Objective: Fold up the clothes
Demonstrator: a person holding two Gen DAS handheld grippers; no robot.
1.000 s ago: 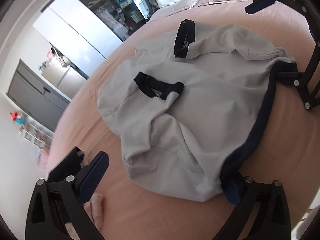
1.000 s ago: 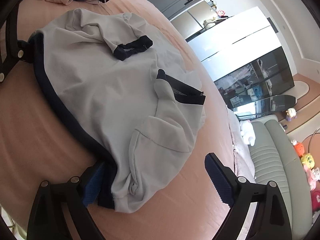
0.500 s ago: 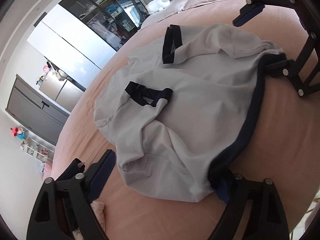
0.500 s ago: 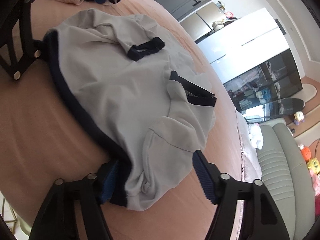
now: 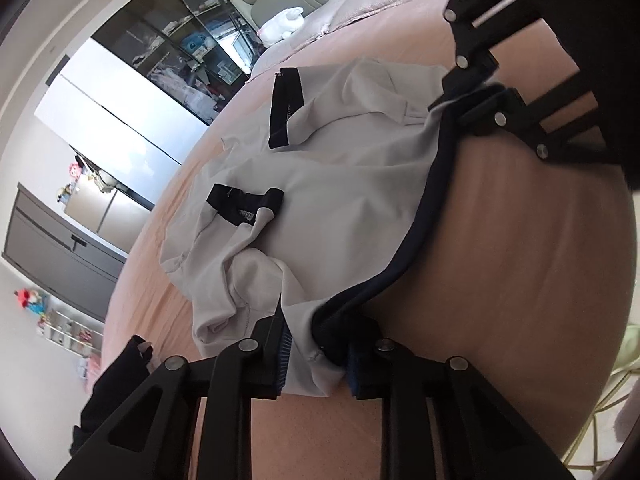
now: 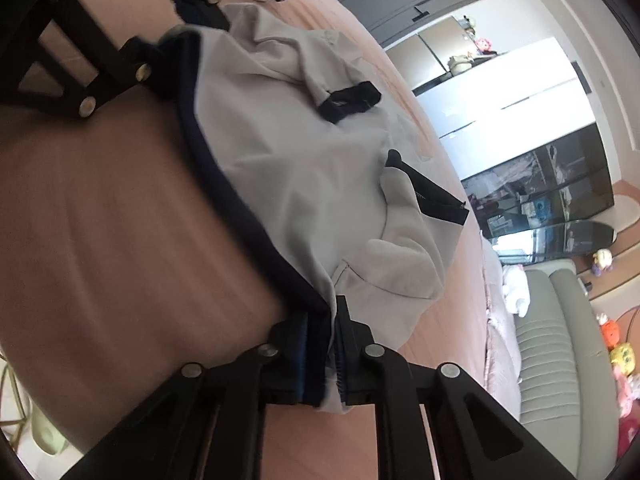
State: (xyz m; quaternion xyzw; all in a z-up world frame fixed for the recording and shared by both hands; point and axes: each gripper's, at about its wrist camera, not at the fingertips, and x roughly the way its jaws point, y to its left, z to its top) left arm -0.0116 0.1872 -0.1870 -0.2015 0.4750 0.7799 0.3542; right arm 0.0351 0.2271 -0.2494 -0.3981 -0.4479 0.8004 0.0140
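Grey shirt [image 5: 344, 200] lies on pink bed [image 5: 520, 264], navy hem running tool to tool, sleeves toward wardrobe [image 5: 120, 120]. Left tool [image 5: 316, 360] and right tool [image 6: 322, 364] each clamped on a hem corner.

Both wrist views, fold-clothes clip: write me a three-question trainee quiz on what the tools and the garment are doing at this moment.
1. True or false: the left tool is shut on the grey shirt.
2. Which part of the shirt does the right tool clamp? A) a sleeve cuff B) a corner at the navy hem band C) the collar
3. Fill in: the shirt lies on a ____-coloured bedspread.

Key:
1. True; its fingers pinch a hem corner.
2. B; both dark sleeve cuffs lie free on the cloth.
3. Pink.
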